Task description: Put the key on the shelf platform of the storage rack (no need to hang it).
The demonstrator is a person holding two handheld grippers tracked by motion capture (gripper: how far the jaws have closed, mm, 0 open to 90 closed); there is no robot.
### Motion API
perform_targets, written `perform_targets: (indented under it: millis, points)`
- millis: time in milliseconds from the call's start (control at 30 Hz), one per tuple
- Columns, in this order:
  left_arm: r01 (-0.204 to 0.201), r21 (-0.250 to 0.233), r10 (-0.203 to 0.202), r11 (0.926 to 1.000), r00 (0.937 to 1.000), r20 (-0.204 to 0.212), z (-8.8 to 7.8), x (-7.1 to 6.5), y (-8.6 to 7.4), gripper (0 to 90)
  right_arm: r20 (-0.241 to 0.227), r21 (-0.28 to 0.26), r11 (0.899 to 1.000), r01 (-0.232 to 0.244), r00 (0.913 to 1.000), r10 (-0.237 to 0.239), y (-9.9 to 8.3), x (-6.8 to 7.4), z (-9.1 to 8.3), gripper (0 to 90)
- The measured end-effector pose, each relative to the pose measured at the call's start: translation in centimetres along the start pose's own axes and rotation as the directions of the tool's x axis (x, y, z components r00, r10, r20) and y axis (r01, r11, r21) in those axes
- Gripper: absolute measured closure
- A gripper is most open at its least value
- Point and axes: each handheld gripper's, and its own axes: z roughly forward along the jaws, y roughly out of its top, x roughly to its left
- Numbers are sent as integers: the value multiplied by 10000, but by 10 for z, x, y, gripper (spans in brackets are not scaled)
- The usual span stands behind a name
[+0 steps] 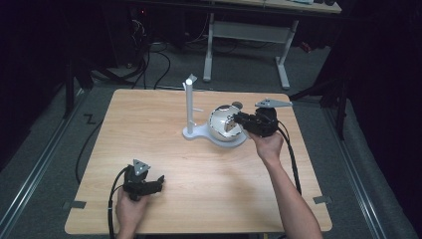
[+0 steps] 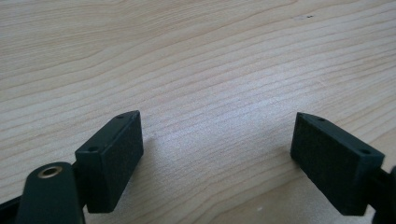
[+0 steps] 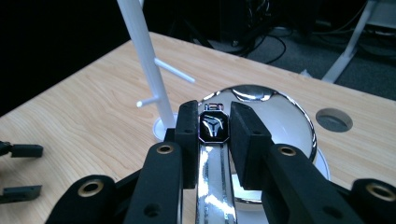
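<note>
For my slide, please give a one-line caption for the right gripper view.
Hand-held gripper shut on a wristwatch above a shiny metal bowl, beside a white stand.

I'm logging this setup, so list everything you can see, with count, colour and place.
wristwatch: one, black face on a shiny metal band, clamped between the right tongs over the bowl
bowl: one, shiny silver, on the white stand's base right of the post
stand: one, white, upright post with side pegs, centre back of the table
table: one, light wood grain, under everything
cable hole: one, grey, round, in the tabletop past the bowl
second table: one, white legs, on the floor behind
left tongs: one, black, open, resting low at the near left
right tongs: one, black, shut on the wristwatch
hands: two, each gripping a tool, entering from the near edge
</note>
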Motion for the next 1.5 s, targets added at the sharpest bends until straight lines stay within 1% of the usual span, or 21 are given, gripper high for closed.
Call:
perform_targets:
  millis: [33, 133, 167, 233, 300, 367, 500, 600, 633, 667, 800, 867, 933, 1033, 1200, 1267, 1367, 1400, 1433, 1467, 1500]
  points:
    - [-5, -3, 5, 10000, 10000, 1, 0, 0, 0, 173, 56, 107, 9999, -30, 10000, 29, -1, -2, 4, 746]
    - [-2, 0, 2, 10000, 10000, 0, 0, 0, 0, 173, 47, 121, 9999, -94, 9999, 94, -1, -4, 8, 746]
    - [-15, 4, 15, 10000, 10000, 5, 0, 0, 0, 173, 81, 206, 9996, -193, 9998, 192, -2, -7, 13, 746]
    - [-9, 4, 9, 10000, 10000, 5, 0, 0, 0, 173, 86, 290, 9993, -215, 9997, 213, -3, -9, 17, 746]
    - [-22, 1, 22, 10000, 10000, 7, 0, 0, 0, 173, 109, 325, 9991, -282, 9996, 278, -3, -9, 20, 746]
    - [-7, 0, 7, 10000, 10000, 2, 0, 0, 0, 173, 170, 323, 9988, -361, 9992, 356, -4, -13, 27, 746]
    - [-2, 13, 2, 10000, 10000, 8, 0, 0, 0, 173, 109, 326, 9983, -483, 9988, 480, -4, -16, 34, 746]
    - [119, -3, -119, 9999, 9999, -47, 0, -1, 0, 173, 107, 349, 9982, -490, 9988, 486, -4, -18, 35, 746]
    - [126, -13, -127, 9999, 9999, -45, 0, -1, 0, 173, 102, 365, 9982, -475, 9988, 471, -4, -19, 35, 746]
    - [15, -34, -15, 10000, 10000, -6, 0, 0, 0, 173, 118, 376, 9978, -551, 9984, 547, -5, -23, 35, 746]
    - [76, -45, -76, 10000, 10000, -18, 0, -1, -1, 173, 45, 449, 9967, -681, 9977, 679, -6, -27, 35, 746]
    - [81, -44, -81, 10000, 10000, -21, 0, -1, -1, 173, -3, 530, 9961, -703, 9975, 704, -6, -28, 36, 746]
    - [76, -45, -76, 10000, 10000, -19, 0, -1, -1, 173, 63, 640, 9960, -618, 9981, 615, -8, -27, 39, 745]
    - [74, -46, -74, 10000, 10000, -19, 0, -1, -1, 173, 62, 698, 9953, -673, 9977, 670, -9, -27, 42, 746]
    - [45, -39, -45, 10000, 10000, -8, 0, 0, 0, 174, 115, 871, 9936, -720, 9974, 713, -12, -27, 51, 746]
    - [24, -37, -24, 10000, 10000, -2, 0, 0, 0, 173, 164, 986, 9923, -747, 9972, 735, -15, -28, 57, 746]
    - [0, -32, 0, 10000, 10000, -1, 0, 0, 0, 173, 140, 1013, 9917, -788, 9969, 778, -16, -29, 61, 745]
    - [-11, -30, 11, 10000, 10000, 5, 0, 0, 0, 173, 199, 1139, 9912, -667, 9977, 649, -17, -27, 66, 745]
    - [-11, -30, 11, 10000, 10000, 5, 0, 0, 0, 173, 199, 1139, 9912, -667, 9977, 649, -17, -27, 66, 745]
    - [-64, -24, 64, 10000, 10000, 39, 0, 0, 0, 173, 303, 1291, 9899, -588, 9980, 553, -18, -26, 71, 745]
    - [-64, -24, 64, 10000, 10000, 39, 0, 0, 0, 173, 328, 1329, 9894, -593, 9979, 554, -19, -26, 72, 745]
